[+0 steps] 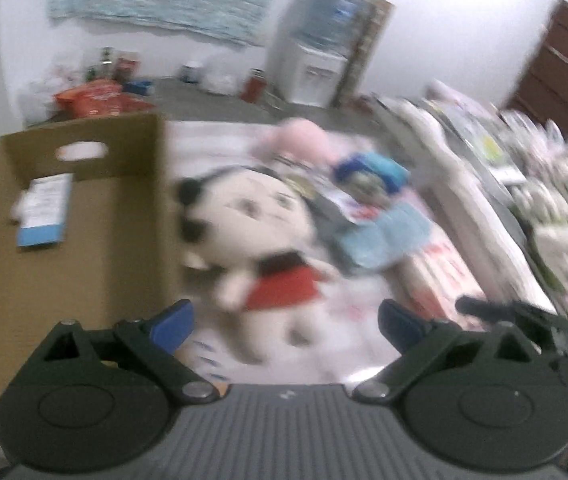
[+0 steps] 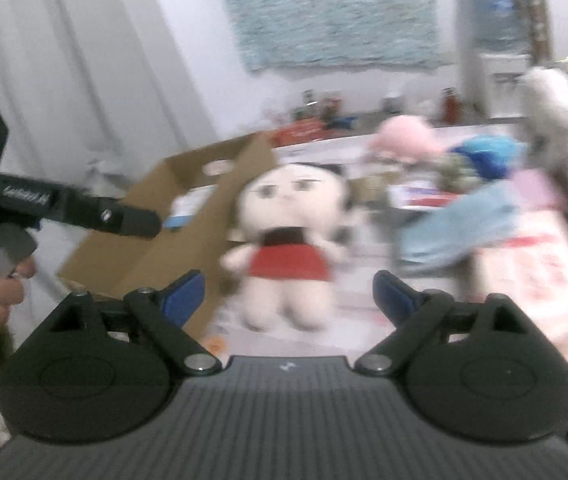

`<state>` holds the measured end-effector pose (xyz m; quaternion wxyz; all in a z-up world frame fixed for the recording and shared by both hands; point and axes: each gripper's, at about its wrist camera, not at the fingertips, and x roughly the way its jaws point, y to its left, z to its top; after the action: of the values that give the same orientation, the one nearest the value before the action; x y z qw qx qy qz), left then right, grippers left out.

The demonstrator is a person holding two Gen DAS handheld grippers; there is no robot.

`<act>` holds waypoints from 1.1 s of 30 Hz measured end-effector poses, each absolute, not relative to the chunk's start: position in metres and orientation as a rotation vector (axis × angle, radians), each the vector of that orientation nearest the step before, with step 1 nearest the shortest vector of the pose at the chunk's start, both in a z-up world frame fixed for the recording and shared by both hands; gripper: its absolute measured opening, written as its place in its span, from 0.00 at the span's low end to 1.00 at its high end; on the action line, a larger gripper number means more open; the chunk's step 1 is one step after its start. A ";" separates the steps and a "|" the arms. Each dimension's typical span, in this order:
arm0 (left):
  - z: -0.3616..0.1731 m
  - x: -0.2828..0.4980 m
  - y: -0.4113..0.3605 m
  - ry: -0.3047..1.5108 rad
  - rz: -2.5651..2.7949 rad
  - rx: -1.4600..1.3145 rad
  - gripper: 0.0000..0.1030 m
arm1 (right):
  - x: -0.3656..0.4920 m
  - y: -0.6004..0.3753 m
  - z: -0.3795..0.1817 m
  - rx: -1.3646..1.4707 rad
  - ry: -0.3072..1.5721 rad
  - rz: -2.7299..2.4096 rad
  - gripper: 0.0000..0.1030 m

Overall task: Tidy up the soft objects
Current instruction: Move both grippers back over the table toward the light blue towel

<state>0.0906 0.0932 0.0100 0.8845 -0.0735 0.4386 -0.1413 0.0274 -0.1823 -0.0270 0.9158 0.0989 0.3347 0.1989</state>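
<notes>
A plush doll [image 1: 255,240] with a pale head, black hair and red dress lies on the white bed, just ahead of my open, empty left gripper [image 1: 286,330]. It also shows in the right wrist view [image 2: 288,248], ahead of my open, empty right gripper [image 2: 288,296]. A blue-dressed doll [image 1: 380,216] and a pink plush [image 1: 304,136] lie behind it; they also show in the right wrist view as the blue doll [image 2: 472,224] and the pink plush [image 2: 404,136]. An open cardboard box [image 1: 63,216] stands left of the doll, also seen from the right wrist [image 2: 187,220]. Both views are blurred.
Folded bedding and patterned fabric [image 1: 524,184] pile along the right. A water dispenser [image 1: 324,48] and a cluttered table [image 1: 95,96] stand at the back wall. The left hand-held gripper [image 2: 23,208] shows at the left of the right wrist view.
</notes>
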 end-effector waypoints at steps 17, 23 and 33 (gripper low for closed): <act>-0.048 0.115 -0.120 0.785 -0.336 0.195 0.87 | 0.138 -0.305 -0.057 0.338 0.622 0.215 0.83; -0.083 0.158 -0.142 0.858 -0.335 0.167 0.77 | 0.210 -0.322 -0.084 0.312 0.707 0.246 0.77; -0.119 0.182 -0.148 0.923 -0.398 0.180 0.77 | 0.290 -0.313 -0.143 0.324 0.929 0.413 0.59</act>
<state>0.1820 -0.1479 -0.1186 0.8724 0.0860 0.4418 -0.1903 0.2902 -0.3126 -0.1430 0.8611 0.1543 0.4426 0.1970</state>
